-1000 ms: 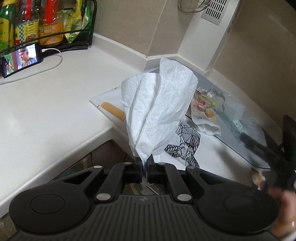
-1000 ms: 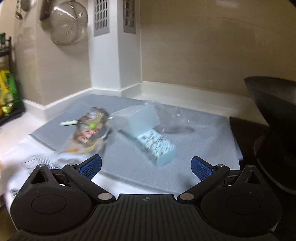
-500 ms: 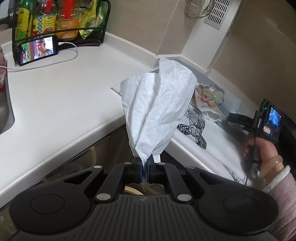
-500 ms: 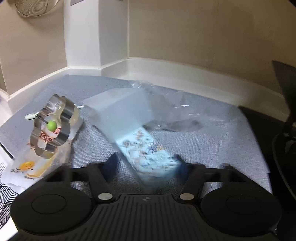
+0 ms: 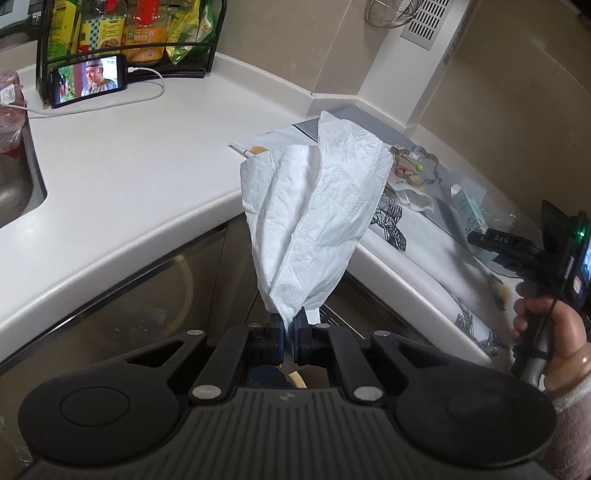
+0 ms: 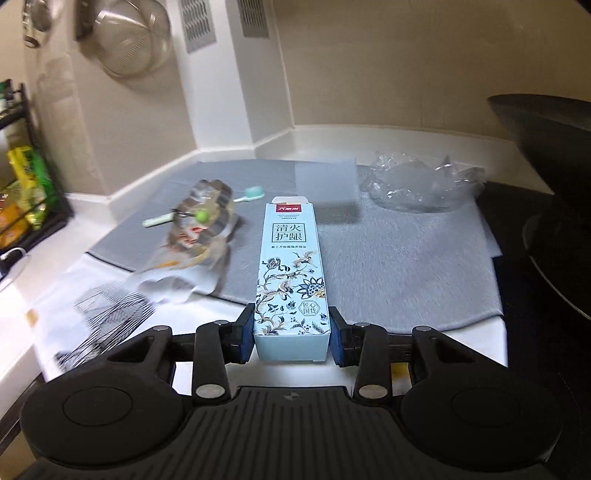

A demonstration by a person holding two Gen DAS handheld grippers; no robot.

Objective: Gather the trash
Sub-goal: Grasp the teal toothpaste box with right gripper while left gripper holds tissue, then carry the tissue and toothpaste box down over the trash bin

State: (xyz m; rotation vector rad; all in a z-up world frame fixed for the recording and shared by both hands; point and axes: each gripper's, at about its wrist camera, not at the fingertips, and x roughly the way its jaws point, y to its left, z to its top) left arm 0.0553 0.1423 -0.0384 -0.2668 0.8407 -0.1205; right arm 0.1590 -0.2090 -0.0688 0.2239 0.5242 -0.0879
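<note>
My left gripper (image 5: 289, 338) is shut on a white paper towel (image 5: 314, 221) that stands up from the jaws, held in front of the counter corner, over the cabinet fronts. My right gripper (image 6: 291, 336) is shut on a light blue toothpaste box (image 6: 291, 273), which lies lengthwise between the blue pads above a grey mat (image 6: 406, 258). On the mat lie a clear wrapper with a metal flower-shaped ring (image 6: 199, 221), a toothbrush (image 6: 251, 194) and crumpled clear plastic (image 6: 417, 184). The right gripper also shows in the left wrist view (image 5: 517, 247).
A phone (image 5: 88, 79) on a cable leans against a black rack of bottles (image 5: 129, 33) at the back left. A sink (image 5: 14, 192) is at the far left. A black pan (image 6: 554, 184) stands right of the mat. A patterned sheet (image 6: 99, 310) lies at the counter edge.
My right gripper has closed on the toothpaste box, which lay loose on the mat before. My left gripper has pulled back and away from the counter with the paper towel still in it.
</note>
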